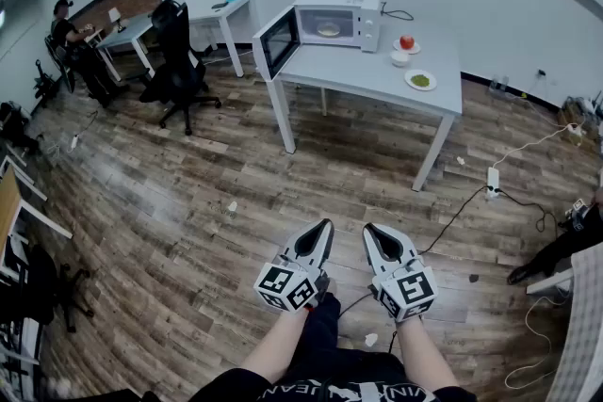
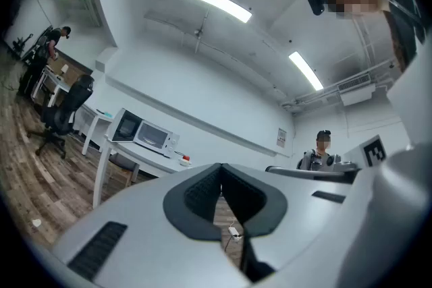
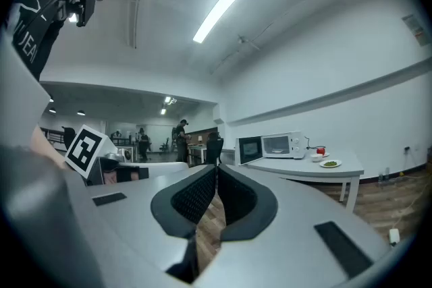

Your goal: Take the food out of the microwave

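A white microwave stands on a white table far across the room, its door swung open to the left. A pale plate of food sits inside it. Both grippers are held low near my body, far from the table. My left gripper is shut and empty. My right gripper is shut with nothing between its jaws. The microwave shows small in the left gripper view, and the microwave shows small in the right gripper view.
On the table beside the microwave are a red apple on a dish, a small white bowl and a plate with green food. A black office chair stands left of the table. A power strip and cables lie on the wooden floor at right.
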Tool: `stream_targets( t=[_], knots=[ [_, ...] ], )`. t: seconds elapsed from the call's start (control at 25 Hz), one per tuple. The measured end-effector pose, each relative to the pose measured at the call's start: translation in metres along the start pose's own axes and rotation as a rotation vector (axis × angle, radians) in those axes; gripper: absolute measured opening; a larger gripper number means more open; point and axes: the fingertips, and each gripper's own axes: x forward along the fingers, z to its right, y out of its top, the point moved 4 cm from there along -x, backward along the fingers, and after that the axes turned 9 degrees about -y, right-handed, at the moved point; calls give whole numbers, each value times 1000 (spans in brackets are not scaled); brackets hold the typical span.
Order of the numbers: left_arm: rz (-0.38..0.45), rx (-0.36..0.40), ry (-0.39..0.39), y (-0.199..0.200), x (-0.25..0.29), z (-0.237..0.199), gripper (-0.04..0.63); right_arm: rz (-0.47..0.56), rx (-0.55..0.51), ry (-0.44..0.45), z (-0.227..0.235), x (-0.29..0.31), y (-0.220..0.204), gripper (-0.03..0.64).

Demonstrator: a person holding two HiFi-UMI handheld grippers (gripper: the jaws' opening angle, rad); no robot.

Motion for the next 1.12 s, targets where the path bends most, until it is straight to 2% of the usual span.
stream_targets(
  t=[0.28, 0.76, 1.12],
  knots=[
    [-17, 4, -22, 2, 39, -28, 8, -20, -3, -3, 23, 43, -1, 35],
    [-25, 8, -17, 27, 97, -123, 8, -13, 8, 23, 44, 158, 11, 35],
    [-41, 7, -30, 33, 124, -188, 8, -24, 30, 14, 57, 222, 5, 35]
  ],
)
